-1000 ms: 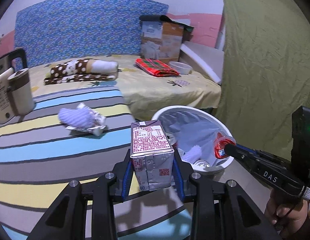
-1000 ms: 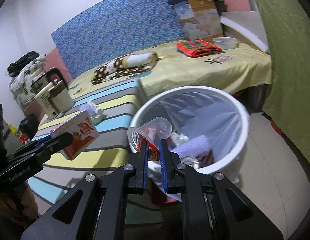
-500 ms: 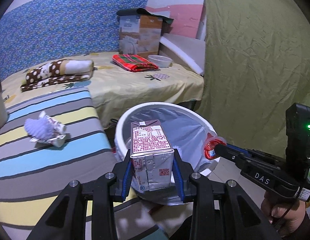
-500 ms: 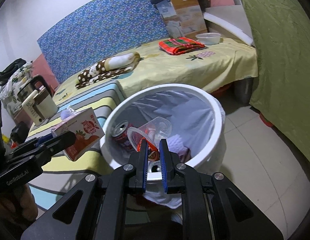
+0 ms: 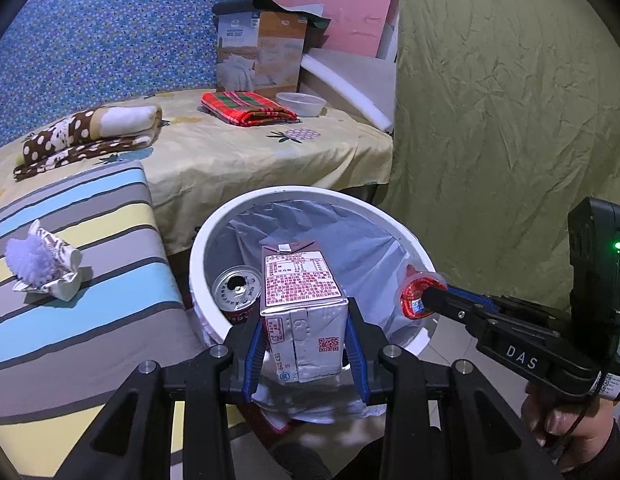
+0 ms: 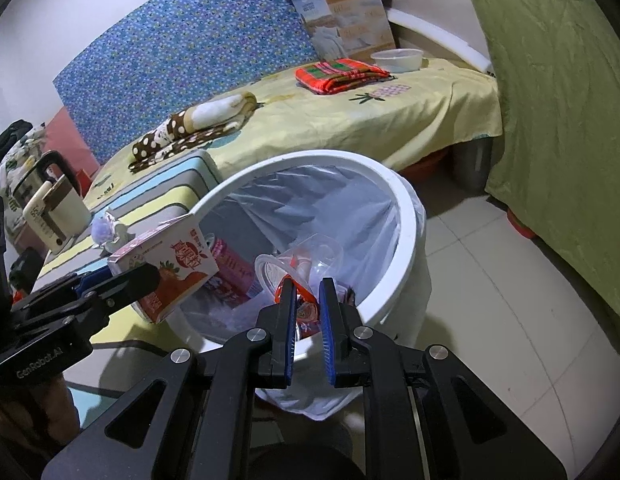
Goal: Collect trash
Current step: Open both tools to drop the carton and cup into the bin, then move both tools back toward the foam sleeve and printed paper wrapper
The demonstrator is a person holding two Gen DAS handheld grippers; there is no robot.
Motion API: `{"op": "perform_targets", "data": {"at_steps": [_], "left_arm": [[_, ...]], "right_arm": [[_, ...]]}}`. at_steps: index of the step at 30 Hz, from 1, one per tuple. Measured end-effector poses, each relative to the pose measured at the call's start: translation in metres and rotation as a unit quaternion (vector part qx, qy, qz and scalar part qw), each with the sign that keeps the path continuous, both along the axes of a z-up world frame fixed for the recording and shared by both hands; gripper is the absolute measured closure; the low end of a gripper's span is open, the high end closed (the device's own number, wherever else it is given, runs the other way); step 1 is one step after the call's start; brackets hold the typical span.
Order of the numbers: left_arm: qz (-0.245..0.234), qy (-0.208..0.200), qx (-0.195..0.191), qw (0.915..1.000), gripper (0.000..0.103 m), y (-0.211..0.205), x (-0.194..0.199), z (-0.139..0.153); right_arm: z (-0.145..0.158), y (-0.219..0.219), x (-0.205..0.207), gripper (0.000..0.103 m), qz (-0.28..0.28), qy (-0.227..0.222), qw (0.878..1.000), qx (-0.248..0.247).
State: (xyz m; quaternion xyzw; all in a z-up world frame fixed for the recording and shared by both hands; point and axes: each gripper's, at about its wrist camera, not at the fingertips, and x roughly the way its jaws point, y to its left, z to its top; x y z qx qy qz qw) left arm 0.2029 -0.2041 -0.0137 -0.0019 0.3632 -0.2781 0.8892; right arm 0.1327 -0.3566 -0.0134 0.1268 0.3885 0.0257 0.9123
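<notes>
My left gripper (image 5: 306,344) is shut on a strawberry milk carton (image 5: 300,304) and holds it over the near rim of the white trash bin (image 5: 214,236). The carton also shows in the right wrist view (image 6: 170,268). My right gripper (image 6: 306,292) is shut on a clear plastic cup with a red foil lid (image 6: 298,264), held over the bin (image 6: 405,216); the lid shows in the left wrist view (image 5: 415,296). A drink can (image 5: 236,288) lies inside the bin.
A crumpled wrapper with a purple fluffy piece (image 5: 42,264) lies on the striped cushion (image 5: 90,312) left of the bin. Behind are a yellow bed (image 5: 250,152), folded cloths, a bowl (image 5: 302,103) and a box. A green curtain (image 5: 509,120) hangs at right. A kettle (image 6: 50,204) stands at left.
Both grippers have moved right and closer, from beside the cushion to over the bin. The carton and the cup stay gripped. The bin looks larger and a can shows inside it.
</notes>
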Motion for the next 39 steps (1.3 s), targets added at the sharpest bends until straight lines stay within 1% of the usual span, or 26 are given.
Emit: {"op": "perform_targets", "data": {"at_steps": [2, 4, 5, 8, 15, 21, 26, 27, 28, 30, 39], "left_arm": [[-0.002, -0.003, 0.0, 1.0, 0.066, -0.002, 0.001, -0.001], [-0.003, -0.006, -0.003, 1.0, 0.057, -0.002, 0.003, -0.001], [-0.004, -0.008, -0.005, 0.9999, 0.057, -0.002, 0.002, -0.001], [0.0, -0.013, -0.005, 0.9999, 0.056, 0.0, 0.002, 0.001], [0.012, -0.017, -0.008, 0.9997, 0.056, 0.013, -0.005, 0.008], [0.032, -0.024, -0.016, 0.9991, 0.056, 0.034, -0.018, 0.018], [0.057, -0.029, -0.011, 0.9979, 0.056, 0.052, -0.031, 0.024], [0.061, -0.03, -0.01, 0.9976, 0.056, 0.055, -0.034, 0.025], [0.066, -0.031, -0.008, 0.9973, 0.056, 0.059, -0.037, 0.026], [0.076, -0.033, -0.006, 0.9966, 0.056, 0.067, -0.042, 0.028], [0.123, -0.039, 0.004, 0.9916, 0.056, 0.101, -0.061, 0.035]], "right_arm": [[-0.001, 0.0, 0.002, 0.088, -0.006, 0.006, 1.0, -0.004], [-0.001, 0.0, 0.002, 0.082, -0.008, 0.008, 1.0, -0.007], [-0.002, 0.0, 0.002, 0.08, -0.009, 0.008, 1.0, -0.007], [-0.001, -0.002, 0.001, 0.078, -0.011, 0.007, 1.0, -0.009], [0.005, 0.001, -0.002, 0.078, -0.007, -0.001, 1.0, -0.011], [0.016, 0.015, -0.008, 0.078, 0.015, -0.016, 1.0, -0.008], [0.021, 0.033, -0.013, 0.077, 0.039, -0.025, 0.999, -0.003], [0.022, 0.036, -0.013, 0.076, 0.043, -0.026, 0.999, -0.002], [0.023, 0.04, -0.014, 0.072, 0.048, -0.027, 0.998, -0.001], [0.024, 0.047, -0.016, 0.066, 0.057, -0.029, 0.998, 0.001], [0.03, 0.076, -0.024, 0.066, 0.105, -0.038, 0.994, 0.0]]}}
